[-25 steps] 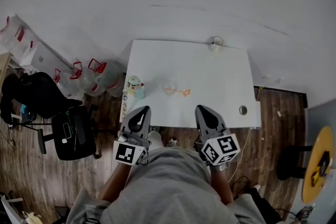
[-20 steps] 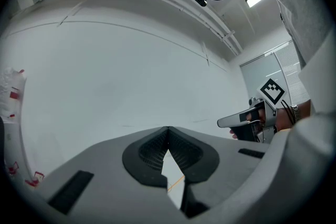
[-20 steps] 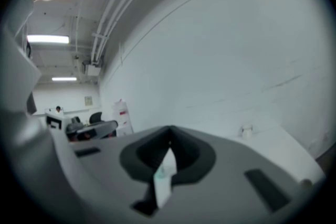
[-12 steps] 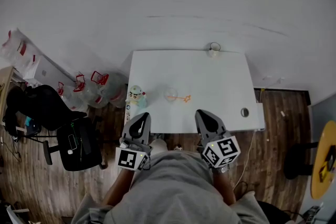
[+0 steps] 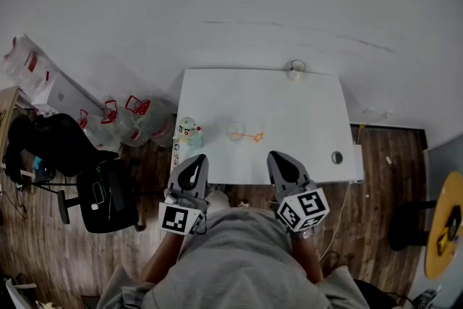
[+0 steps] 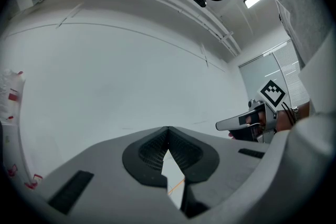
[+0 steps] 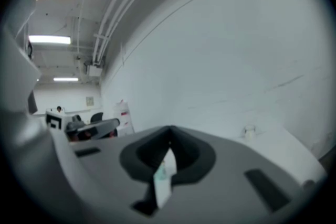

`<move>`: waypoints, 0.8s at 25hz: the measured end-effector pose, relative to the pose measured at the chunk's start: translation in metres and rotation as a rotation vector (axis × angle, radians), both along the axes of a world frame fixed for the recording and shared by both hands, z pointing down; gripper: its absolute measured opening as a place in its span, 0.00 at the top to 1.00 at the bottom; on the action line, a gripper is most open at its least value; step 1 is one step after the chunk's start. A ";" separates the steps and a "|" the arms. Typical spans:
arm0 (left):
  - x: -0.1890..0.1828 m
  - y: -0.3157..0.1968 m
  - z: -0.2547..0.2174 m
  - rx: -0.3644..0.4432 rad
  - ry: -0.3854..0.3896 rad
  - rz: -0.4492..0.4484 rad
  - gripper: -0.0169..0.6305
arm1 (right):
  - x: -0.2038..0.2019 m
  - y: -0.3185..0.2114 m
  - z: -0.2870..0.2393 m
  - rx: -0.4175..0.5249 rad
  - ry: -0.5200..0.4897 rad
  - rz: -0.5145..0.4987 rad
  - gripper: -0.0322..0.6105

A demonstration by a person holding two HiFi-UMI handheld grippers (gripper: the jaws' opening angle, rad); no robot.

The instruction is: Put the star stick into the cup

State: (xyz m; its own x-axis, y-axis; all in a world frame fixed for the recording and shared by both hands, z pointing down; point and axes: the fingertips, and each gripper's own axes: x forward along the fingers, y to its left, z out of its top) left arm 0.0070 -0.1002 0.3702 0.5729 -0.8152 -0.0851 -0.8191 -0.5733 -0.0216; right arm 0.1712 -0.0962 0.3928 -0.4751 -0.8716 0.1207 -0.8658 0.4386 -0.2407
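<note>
Nothing has shifted over the last second. My left tongs (image 5: 193,160) and right tongs (image 5: 279,160) stay pressed together, empty, at the desk (image 5: 304,108) edge. The star stick (image 5: 254,135) lies outside the cup (image 5: 236,131), possibly touching it.

Person wearing a loose grey top (image 5: 239,264). Left tool (image 5: 197,158) and right tool (image 5: 279,156): pale grey jaws tapering to a point, each with a black inset panel on its upper face. At the rear of each, a white cube (image 5: 179,216) printed with black square markers. Inner pads (image 6: 152,152) black and finely ribbed. Dark rectangular slots (image 6: 71,191) in the jaw flanks.
</note>
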 end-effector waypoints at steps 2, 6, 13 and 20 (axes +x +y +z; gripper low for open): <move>0.000 0.000 0.001 -0.007 0.007 -0.002 0.93 | 0.000 0.000 0.002 -0.005 0.004 -0.002 0.90; 0.001 0.000 0.006 -0.018 -0.002 0.000 0.93 | 0.000 0.000 0.004 -0.014 0.008 -0.002 0.90; 0.008 -0.003 0.010 -0.027 -0.005 0.020 0.93 | 0.006 -0.001 0.008 -0.025 0.004 0.012 0.90; 0.017 -0.004 0.013 -0.037 -0.018 0.042 0.93 | 0.010 -0.002 0.011 -0.043 0.003 0.018 0.90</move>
